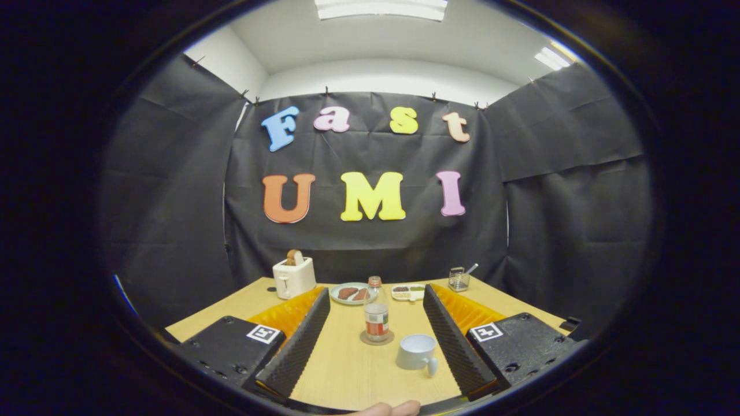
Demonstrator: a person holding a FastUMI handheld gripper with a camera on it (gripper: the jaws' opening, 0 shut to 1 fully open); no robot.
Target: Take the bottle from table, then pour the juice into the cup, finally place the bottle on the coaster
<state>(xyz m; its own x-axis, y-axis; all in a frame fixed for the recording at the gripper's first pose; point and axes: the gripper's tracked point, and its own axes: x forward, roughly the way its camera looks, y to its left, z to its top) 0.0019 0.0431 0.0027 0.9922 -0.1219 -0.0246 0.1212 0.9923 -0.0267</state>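
Note:
A small clear bottle (376,311) with a red and white label stands upright on a round brown coaster (377,338) on the wooden table (347,370). A pale blue-grey cup (417,351) with a handle sits just to the right of the coaster, nearer to me. My gripper (376,300) is open, its two black ridged fingers (300,341) spread wide to either side of the bottle and cup, touching neither. The bottle stands between the fingertips.
At the back of the table stand a white toaster (294,276) with a bread slice, a plate (349,293) with food, a small white tray (408,292) and a glass container (459,279) with a spoon. A fingertip (384,409) shows at the near table edge.

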